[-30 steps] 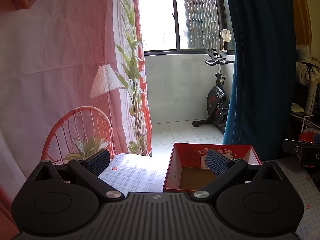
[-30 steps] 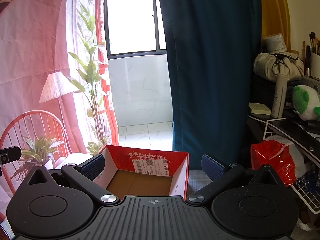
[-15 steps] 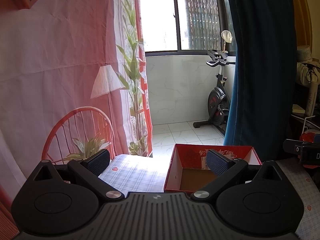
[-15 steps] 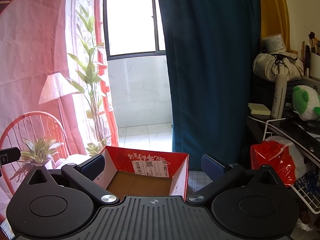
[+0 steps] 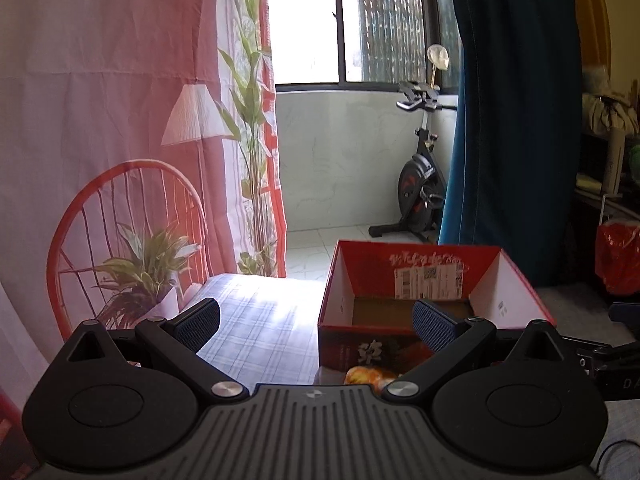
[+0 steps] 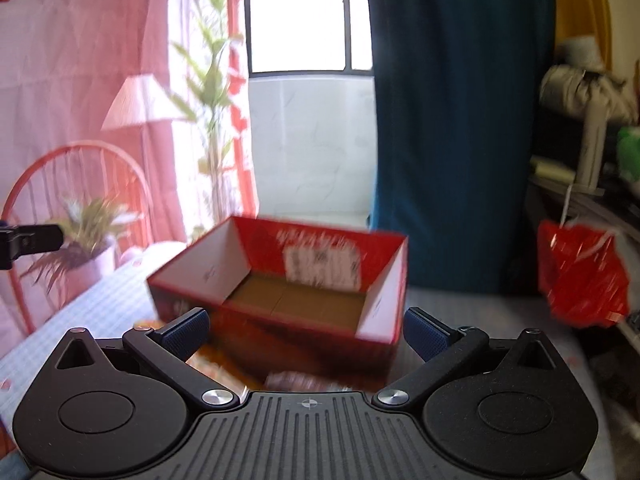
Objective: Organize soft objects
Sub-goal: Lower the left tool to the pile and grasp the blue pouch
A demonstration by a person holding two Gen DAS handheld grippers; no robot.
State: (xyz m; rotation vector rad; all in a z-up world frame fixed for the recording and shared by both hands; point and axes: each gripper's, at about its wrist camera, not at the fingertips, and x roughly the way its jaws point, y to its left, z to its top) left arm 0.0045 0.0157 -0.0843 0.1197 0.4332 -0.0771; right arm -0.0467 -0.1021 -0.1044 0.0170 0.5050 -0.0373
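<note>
An open red cardboard box point(image 5: 424, 276) with a brown bottom stands on the checked tablecloth point(image 5: 256, 320); it also shows in the right wrist view point(image 6: 280, 276), blurred. Nothing shows inside it. A small orange-yellow soft thing point(image 5: 366, 376) lies just in front of the box, partly hidden by my left gripper's body. My left gripper point(image 5: 316, 322) is open and empty, above the table left of the box front. My right gripper point(image 6: 306, 330) is open and empty, just before the box's near wall.
A red plastic bag point(image 6: 580, 276) hangs at the right by a cluttered shelf. A dark blue curtain point(image 5: 512, 120) and an exercise bike point(image 5: 420, 192) stand behind the box. A pink printed curtain point(image 5: 120, 120) fills the left.
Both grippers have tilted down and moved closer to the box, so its front wall and the orange thing before it have come into view. The right view is motion-blurred.
</note>
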